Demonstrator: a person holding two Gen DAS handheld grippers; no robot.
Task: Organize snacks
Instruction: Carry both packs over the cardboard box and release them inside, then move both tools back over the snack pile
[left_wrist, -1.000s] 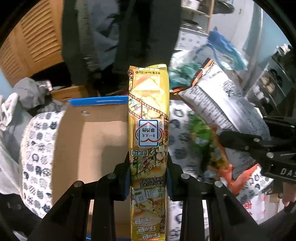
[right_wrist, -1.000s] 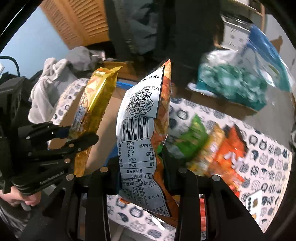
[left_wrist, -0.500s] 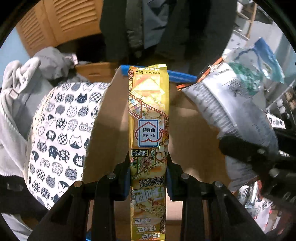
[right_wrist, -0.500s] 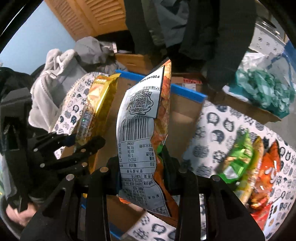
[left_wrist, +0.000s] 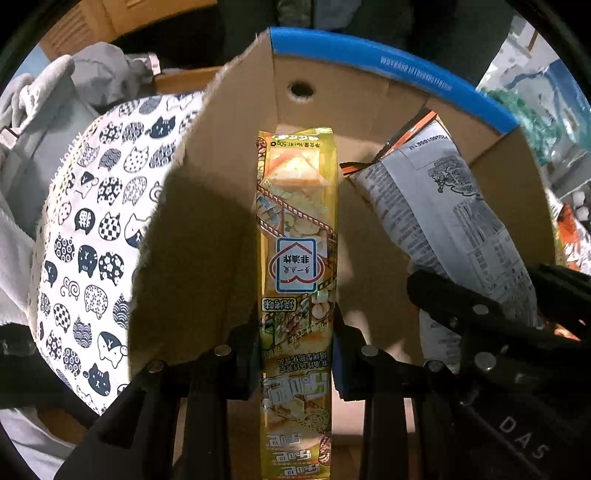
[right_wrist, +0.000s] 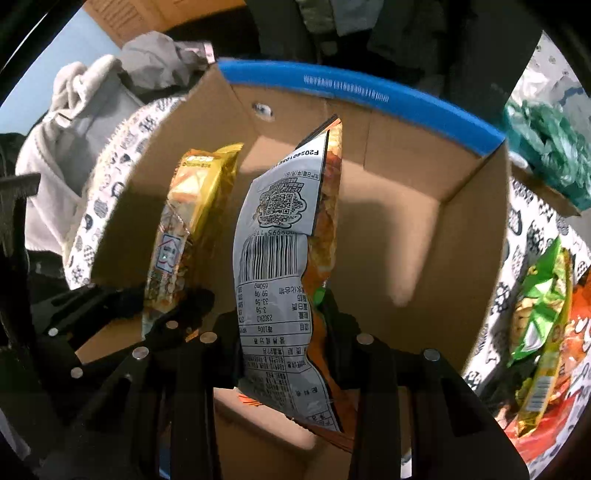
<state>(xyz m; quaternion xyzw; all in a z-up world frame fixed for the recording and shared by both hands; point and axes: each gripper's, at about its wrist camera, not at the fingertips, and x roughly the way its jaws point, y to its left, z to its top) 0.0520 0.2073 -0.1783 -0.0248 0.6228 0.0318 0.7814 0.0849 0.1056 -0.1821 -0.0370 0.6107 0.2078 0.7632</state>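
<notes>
My left gripper (left_wrist: 297, 354) is shut on a long yellow snack pack (left_wrist: 297, 236), held upright over the open cardboard box (left_wrist: 207, 236) with a blue rim. My right gripper (right_wrist: 291, 343) is shut on a silver-and-orange chip bag (right_wrist: 280, 258), also held inside the box opening. In the left wrist view the chip bag (left_wrist: 443, 221) hangs to the right of the yellow pack. In the right wrist view the yellow pack (right_wrist: 188, 229) and the left gripper (right_wrist: 173, 306) are to the left. The box (right_wrist: 424, 229) floor looks bare.
The box stands on a cat-print cloth (left_wrist: 92, 229). A green snack bag (right_wrist: 539, 306) and red-orange bags (right_wrist: 565, 398) lie on the cloth right of the box. Grey clothing (right_wrist: 74, 122) is piled at the left. A teal plastic bag (right_wrist: 550, 147) sits far right.
Both grippers have moved forward and down over the box with their snacks. The box now fills both views, and the loose snacks have slid to the right edge.
</notes>
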